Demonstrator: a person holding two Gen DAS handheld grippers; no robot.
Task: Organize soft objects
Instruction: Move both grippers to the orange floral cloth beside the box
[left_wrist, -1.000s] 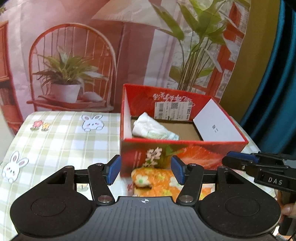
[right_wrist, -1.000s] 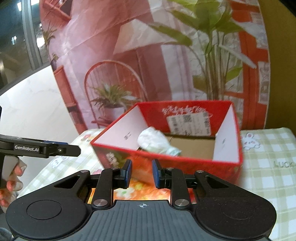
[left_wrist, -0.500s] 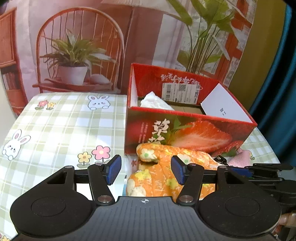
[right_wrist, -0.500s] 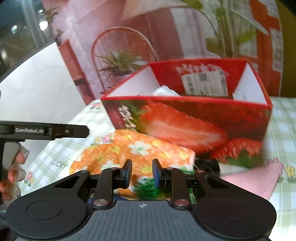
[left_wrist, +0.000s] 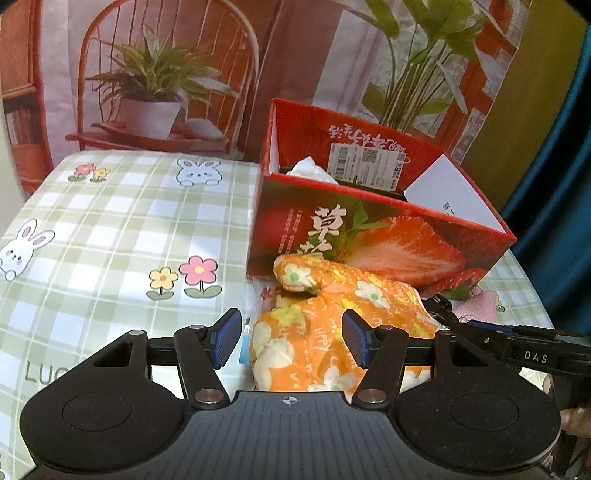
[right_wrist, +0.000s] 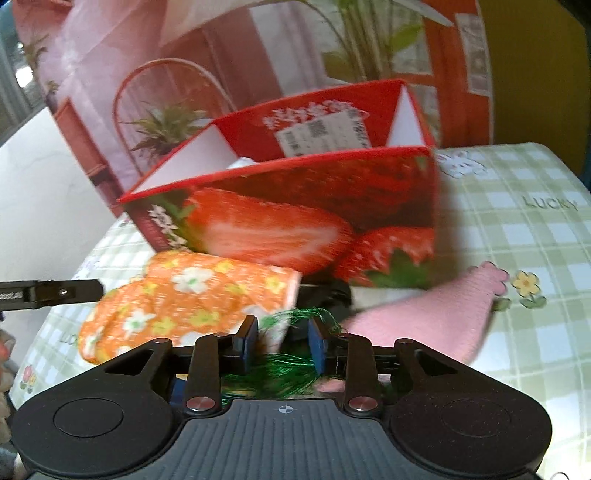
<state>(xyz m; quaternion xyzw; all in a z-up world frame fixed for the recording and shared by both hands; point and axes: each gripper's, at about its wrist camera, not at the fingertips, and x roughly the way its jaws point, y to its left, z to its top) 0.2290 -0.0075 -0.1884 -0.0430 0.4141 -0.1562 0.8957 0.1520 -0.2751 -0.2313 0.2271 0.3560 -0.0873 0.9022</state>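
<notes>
An orange flowered soft cloth (left_wrist: 332, 332) lies on the table in front of a red strawberry box (left_wrist: 373, 236). My left gripper (left_wrist: 291, 341) is open, its pads on either side of the cloth's near end. The cloth (right_wrist: 188, 299) and box (right_wrist: 295, 218) also show in the right wrist view. My right gripper (right_wrist: 283, 341) is open over a green tinsel tuft (right_wrist: 291, 365), beside a pink knitted piece (right_wrist: 424, 317). A white crumpled soft item (left_wrist: 308, 170) sits inside the box.
The table has a green checked cloth (left_wrist: 110, 229) with rabbits and flowers. A printed backdrop hangs behind the box. A dark blue curtain (left_wrist: 561, 184) is at the right. A black object (right_wrist: 325, 291) lies between the orange cloth and the pink piece.
Both grippers have dropped from box height toward the table. The right gripper's jaws have opened wider, and the pink piece and green tinsel have come into view.
</notes>
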